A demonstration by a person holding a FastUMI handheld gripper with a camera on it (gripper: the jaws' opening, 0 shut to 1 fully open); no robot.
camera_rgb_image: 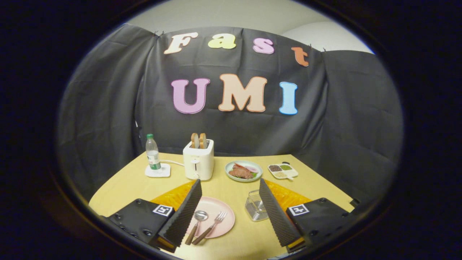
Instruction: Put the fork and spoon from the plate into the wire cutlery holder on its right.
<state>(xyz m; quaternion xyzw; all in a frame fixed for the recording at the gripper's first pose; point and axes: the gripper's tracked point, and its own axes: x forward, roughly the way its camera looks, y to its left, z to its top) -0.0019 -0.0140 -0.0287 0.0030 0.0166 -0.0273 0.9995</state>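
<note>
Fork [211, 227] and spoon [196, 224] lying side by side on the pink plate [225, 213], heads pointing away, wooden handles overhanging the near rim; spoon on the left of the fork. Plate resting on the yellow table [231, 184], between the gripper's fingers. Gripper [228, 193] spread wide, nothing held, hovering apart from the cutlery (left finger overlapping the plate's left edge). Wire cutlery holder [255, 206] standing upright just right of the plate, empty as far as visible, partly hidden by the right finger. Orange mat [173, 196] showing to both sides of the plate, behind the fingers. Beyond the plate: white toaster [198, 162] with two slices of bread [199, 140] raised; right of it a dish of food [243, 170], then a small divided tray [283, 170]. Left of the toaster, a water bottle [152, 153] on a white coaster [157, 170].
</note>
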